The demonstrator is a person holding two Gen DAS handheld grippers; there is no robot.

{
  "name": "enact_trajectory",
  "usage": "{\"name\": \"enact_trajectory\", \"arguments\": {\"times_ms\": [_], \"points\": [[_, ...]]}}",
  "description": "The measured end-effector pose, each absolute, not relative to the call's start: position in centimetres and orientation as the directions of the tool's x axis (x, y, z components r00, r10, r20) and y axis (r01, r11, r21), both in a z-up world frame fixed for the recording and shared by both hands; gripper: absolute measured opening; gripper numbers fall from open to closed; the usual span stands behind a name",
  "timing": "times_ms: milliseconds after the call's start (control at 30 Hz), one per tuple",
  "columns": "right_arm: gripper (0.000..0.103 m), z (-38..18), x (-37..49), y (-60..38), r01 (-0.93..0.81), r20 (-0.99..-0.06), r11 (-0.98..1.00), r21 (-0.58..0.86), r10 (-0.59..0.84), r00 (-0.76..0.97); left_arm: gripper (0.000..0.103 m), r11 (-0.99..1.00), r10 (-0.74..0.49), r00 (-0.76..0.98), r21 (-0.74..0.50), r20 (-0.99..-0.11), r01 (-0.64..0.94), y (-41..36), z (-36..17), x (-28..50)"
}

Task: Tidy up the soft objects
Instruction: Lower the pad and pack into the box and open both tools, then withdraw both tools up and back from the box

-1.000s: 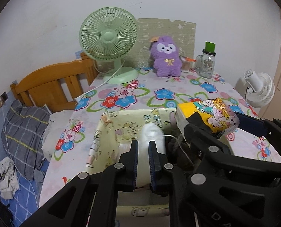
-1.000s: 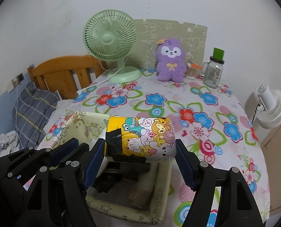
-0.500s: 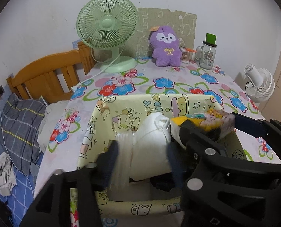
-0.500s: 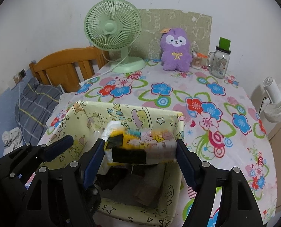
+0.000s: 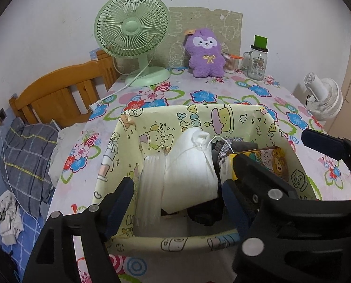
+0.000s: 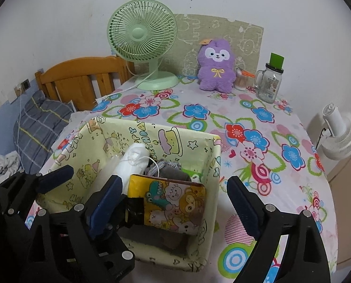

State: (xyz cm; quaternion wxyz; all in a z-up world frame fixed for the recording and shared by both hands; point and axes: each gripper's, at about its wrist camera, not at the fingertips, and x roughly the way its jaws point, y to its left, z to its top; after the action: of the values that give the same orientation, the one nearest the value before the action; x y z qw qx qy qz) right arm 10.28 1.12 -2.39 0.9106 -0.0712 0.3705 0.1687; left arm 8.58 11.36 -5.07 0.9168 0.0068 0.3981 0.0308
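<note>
A pale yellow cartoon-print fabric bin (image 5: 194, 115) (image 6: 213, 162) stands on the near side of the floral table. Inside lie a white drawstring bundle (image 5: 189, 165) (image 6: 133, 158), grey and dark cloths (image 6: 168, 167), and a yellow cartoon-print pouch (image 6: 173, 205) (image 5: 274, 162). My left gripper (image 5: 175, 200) is open above the bin, its jaws either side of the white bundle. My right gripper (image 6: 173, 202) is open, its jaws wider than the pouch, which rests in the bin. A purple plush toy (image 5: 206, 54) (image 6: 216, 66) sits at the back of the table.
A green desk fan (image 5: 135, 35) (image 6: 144, 40) stands back left with its cord across the table. A glass jar with a green lid (image 5: 258, 59) (image 6: 269, 82) is back right. A white fan (image 6: 338, 134) stands off the right edge. A wooden bed headboard (image 5: 62, 94) is left.
Both grippers came down over the bin and opened. The left let go of the white bundle and the right let go of the cartoon pouch; both now lie in the bin.
</note>
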Motion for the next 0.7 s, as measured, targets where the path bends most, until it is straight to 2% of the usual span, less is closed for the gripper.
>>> {"name": "enact_trajectory", "arguments": {"times_ms": [200, 433, 700], "points": [[0.097, -1.9, 9.3, 0.3, -0.343, -0.681, 0.939, 0.000, 0.251, 0.688, 0.079, 0.998, 0.067, 0.697, 0.039, -0.714, -0.055, 11.0, -4.5, 7.6], [0.098, -1.2, 8.3, -1.0, -0.319, -0.661, 0.948, 0.001, 0.240, 0.711, 0.084, 0.998, 0.059, 0.715, 0.035, -0.697, -0.048, 10.3, -3.5, 6.4], [0.099, -0.5, 7.2, -2.9, -0.291, -0.643, 0.957, 0.014, 0.231, 0.730, 0.084, 0.998, 0.054, 0.736, 0.047, -0.674, -0.030, 8.9, -2.8, 5.5]]}}
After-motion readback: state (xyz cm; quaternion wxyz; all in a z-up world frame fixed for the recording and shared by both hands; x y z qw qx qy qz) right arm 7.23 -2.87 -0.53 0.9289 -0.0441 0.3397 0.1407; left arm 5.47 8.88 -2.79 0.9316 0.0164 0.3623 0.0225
